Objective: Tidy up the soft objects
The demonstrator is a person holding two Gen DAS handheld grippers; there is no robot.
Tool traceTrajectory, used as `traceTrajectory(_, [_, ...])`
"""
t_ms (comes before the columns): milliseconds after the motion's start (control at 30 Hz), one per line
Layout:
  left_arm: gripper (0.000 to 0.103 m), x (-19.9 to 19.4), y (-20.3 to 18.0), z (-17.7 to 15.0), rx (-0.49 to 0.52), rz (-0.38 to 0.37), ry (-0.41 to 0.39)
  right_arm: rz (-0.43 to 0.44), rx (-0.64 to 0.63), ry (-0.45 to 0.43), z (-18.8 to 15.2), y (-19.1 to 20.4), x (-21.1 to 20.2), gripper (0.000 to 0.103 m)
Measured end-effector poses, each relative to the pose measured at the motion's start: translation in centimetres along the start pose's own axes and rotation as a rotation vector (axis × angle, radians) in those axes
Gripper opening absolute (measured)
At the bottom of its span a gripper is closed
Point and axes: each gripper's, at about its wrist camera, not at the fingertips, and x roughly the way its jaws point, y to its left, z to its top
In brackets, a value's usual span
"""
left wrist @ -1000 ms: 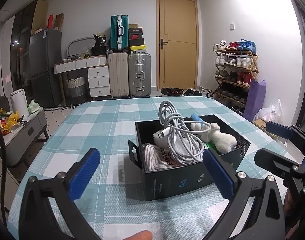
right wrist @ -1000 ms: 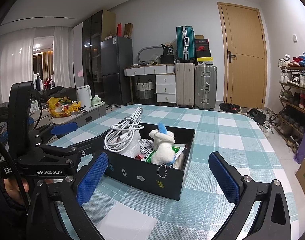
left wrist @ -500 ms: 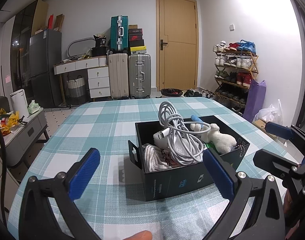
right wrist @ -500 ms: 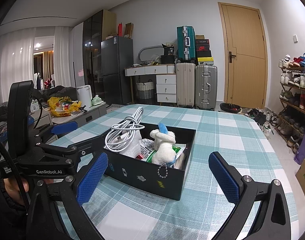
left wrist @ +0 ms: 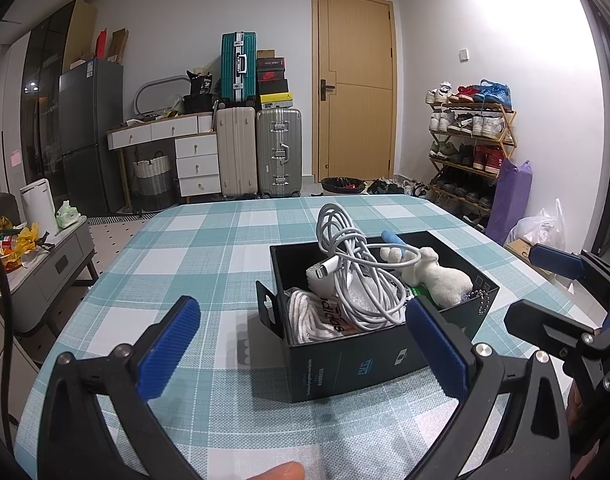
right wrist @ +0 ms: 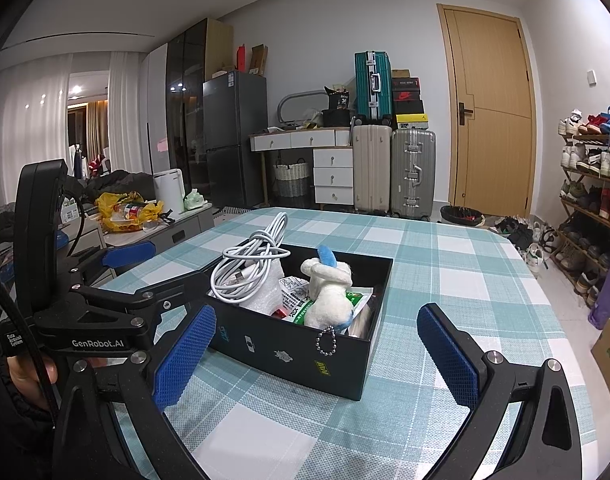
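Both my left gripper (left wrist: 301,344) and right gripper (right wrist: 315,354) hover wide and empty before the black box (left wrist: 369,354), where cable (left wrist: 355,276) and plush toy (right wrist: 329,294) lie packed on the checked table (left wrist: 177,248).

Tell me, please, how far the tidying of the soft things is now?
Nearly done, it seems: the white cable, plush toy and white cloth lie in the black box. Left gripper and right gripper are open, holding nothing. Nothing loose shows on the checked tablecloth.
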Motion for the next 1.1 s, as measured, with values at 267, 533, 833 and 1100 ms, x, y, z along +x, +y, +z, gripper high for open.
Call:
traceTrajectory(267, [0.103,-0.04,0.05,0.09,-0.002,0.001,0.0,0.0,-0.001,-0.001,0.0,0.01,-0.01,0.103])
traceTrajectory(533, [0.103,-0.08,0.06,0.16,-0.001,0.001,-0.002,0.0,-0.001,-0.001,0.0,-0.01,-0.01,0.103])
traceTrajectory(833, [0.103,-0.07,0.02,0.06,-0.001,0.0,-0.001,0.0,0.0,0.0,-0.01,0.02,-0.03,0.103])
traceTrajectory(1100, [0.103,-0.14,0.02,0.29,0.0,-0.002,-0.001,0.002,-0.001,0.0,-0.02,0.03,-0.02,0.103])
